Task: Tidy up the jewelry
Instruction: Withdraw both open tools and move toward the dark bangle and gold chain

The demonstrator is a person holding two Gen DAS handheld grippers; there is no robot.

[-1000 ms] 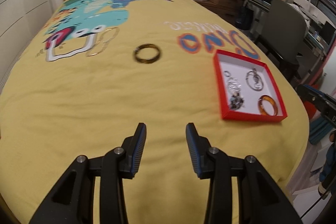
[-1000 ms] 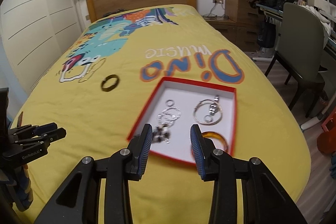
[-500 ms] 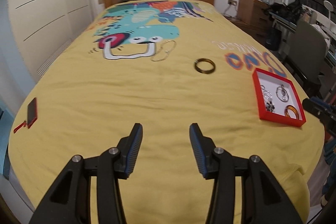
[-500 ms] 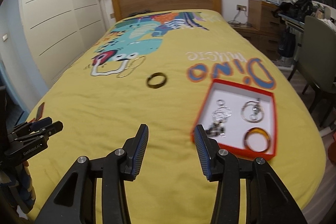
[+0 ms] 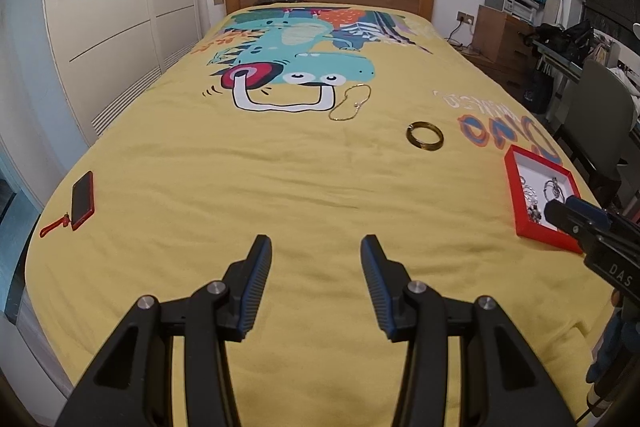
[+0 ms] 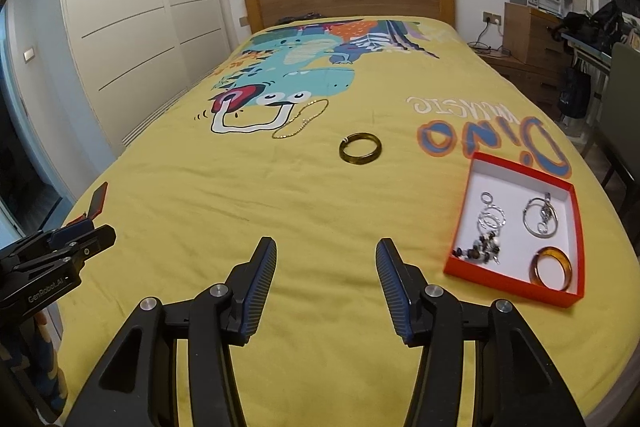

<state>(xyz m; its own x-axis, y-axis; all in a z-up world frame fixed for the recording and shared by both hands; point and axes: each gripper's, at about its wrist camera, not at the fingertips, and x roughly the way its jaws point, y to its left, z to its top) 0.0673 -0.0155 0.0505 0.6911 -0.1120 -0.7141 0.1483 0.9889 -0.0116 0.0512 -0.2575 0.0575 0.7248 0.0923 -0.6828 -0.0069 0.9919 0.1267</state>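
A dark olive bangle (image 5: 425, 141) (image 6: 360, 149) lies alone on the yellow bedspread, and a thin gold chain (image 5: 351, 103) (image 6: 301, 119) rests farther back by the dinosaur print. At the right stands a red tray (image 5: 513, 187) (image 6: 516, 282) that holds an amber bangle (image 6: 551, 266), silver key rings (image 6: 540, 219) and a beaded piece (image 6: 482, 247). My left gripper (image 5: 316, 269) hovers open and empty over the near bedspread. My right gripper (image 6: 326, 269) is also empty, its jaws opening, left of the tray.
A phone in a red case (image 5: 83, 200) (image 6: 99, 201) lies at the bed's left edge. White wardrobes (image 5: 100, 27) line the left wall. A chair (image 5: 600, 123), a desk and a wooden cabinet (image 6: 528, 31) stand to the right of the bed.
Both grippers have drawn back and swung left, so the tray sits farther right in each view and the phone shows. Both pairs of jaws stand wider.
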